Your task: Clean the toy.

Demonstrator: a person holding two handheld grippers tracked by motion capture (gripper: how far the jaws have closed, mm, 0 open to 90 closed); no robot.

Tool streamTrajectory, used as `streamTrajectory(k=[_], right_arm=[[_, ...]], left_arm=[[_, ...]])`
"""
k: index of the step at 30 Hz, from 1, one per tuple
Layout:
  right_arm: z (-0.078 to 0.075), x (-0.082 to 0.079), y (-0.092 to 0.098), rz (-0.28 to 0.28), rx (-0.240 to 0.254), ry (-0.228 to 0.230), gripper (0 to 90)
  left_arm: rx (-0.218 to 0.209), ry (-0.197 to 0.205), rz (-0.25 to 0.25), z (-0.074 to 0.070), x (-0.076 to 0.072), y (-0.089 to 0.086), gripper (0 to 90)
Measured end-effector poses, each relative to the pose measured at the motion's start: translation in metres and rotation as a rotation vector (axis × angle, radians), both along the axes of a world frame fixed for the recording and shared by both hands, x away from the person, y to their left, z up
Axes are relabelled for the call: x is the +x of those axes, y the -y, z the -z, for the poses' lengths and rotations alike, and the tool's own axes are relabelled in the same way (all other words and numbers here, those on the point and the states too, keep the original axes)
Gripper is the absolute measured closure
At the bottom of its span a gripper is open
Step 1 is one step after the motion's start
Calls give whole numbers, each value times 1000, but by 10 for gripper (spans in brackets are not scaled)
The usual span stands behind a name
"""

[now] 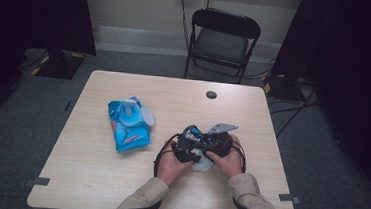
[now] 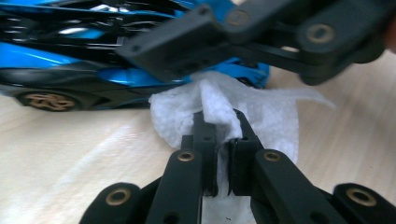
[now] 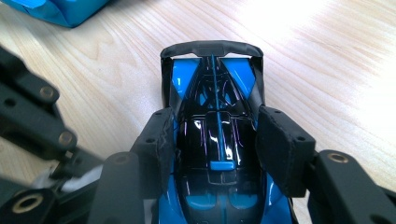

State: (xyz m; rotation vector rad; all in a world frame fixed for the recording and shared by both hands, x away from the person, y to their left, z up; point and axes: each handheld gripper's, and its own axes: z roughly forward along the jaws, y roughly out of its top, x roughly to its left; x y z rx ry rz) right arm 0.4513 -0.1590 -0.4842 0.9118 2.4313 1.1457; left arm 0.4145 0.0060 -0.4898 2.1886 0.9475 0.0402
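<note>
High view: we work right of the table's [image 1: 92, 177] centre, wipes pack [image 1: 128, 125] at ten o'clock of our hands. Left gripper view: left gripper [image 2: 218, 122] clamped on the white wipe [image 2: 261, 116]; we should rub the car's flank in short strokes. Right gripper view: right gripper [image 3: 212, 140] clamped on the toy car [image 3: 212, 98], glossy blue and black, spoiler at twelve; hold steady.
</note>
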Motion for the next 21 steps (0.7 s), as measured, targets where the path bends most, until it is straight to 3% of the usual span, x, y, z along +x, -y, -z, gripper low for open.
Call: streamTrajectory(k=[7,9,14,21], right_arm=[[0,0,0,0,-1,-2,474],[0,0,0,0,-3,-3,474],[0,0,0,-1,-1,-1,474],[1,0,1,-1,12,2,474]], left_arm=[[1,2,26,0,-6,10,845],[-22,-15,29,1,-7,12,845],[-13,-5,43,0,-10,15,845],[-40,-6,74,-3,-16,16,844]])
